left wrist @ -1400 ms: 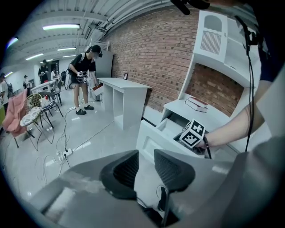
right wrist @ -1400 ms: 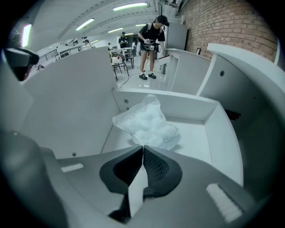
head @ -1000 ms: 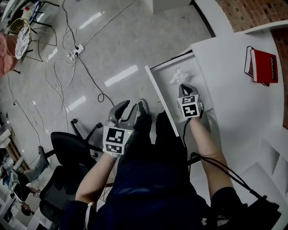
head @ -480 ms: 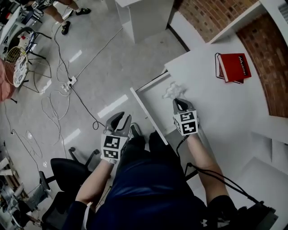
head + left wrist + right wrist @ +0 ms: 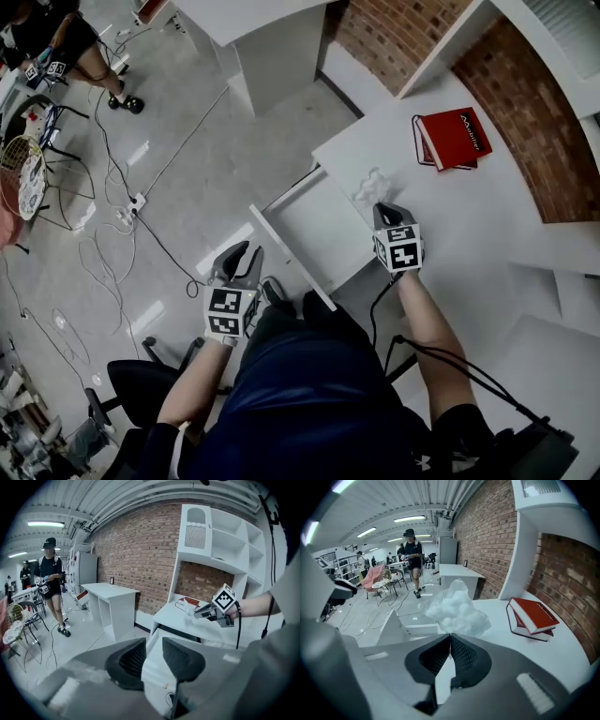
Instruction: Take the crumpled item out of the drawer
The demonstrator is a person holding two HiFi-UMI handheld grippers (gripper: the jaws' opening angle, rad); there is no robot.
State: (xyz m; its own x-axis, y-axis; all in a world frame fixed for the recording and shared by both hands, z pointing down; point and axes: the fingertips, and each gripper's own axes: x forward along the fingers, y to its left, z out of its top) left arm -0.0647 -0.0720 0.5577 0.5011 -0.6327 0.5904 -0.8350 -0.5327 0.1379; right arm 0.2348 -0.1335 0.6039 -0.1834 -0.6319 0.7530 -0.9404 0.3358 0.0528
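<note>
The crumpled white item (image 5: 369, 187) hangs from my right gripper (image 5: 382, 207), which is shut on its lower edge. It is held above the white desk top (image 5: 487, 216), just past the open drawer (image 5: 314, 234). In the right gripper view the crumpled item (image 5: 457, 609) bulges out ahead of the closed right gripper (image 5: 450, 637). My left gripper (image 5: 241, 260) stays low at the left, beside the drawer front, open with nothing held. In the left gripper view, the drawer's white front (image 5: 157, 667) shows through the gap of the left gripper (image 5: 153, 654), and the right gripper (image 5: 199, 614) is far off.
A red book (image 5: 452, 139) lies on the desk near the brick wall (image 5: 525, 112). White shelves (image 5: 220, 541) rise over the desk. Another white desk (image 5: 272, 47) stands across the floor. Cables (image 5: 122, 225) trail over the floor, and a black chair (image 5: 141, 394) is behind me. A person (image 5: 412, 550) stands far off.
My right gripper has risen out of the drawer with the crumpled item and now holds it over the desk top. The left gripper has lifted a little, still open.
</note>
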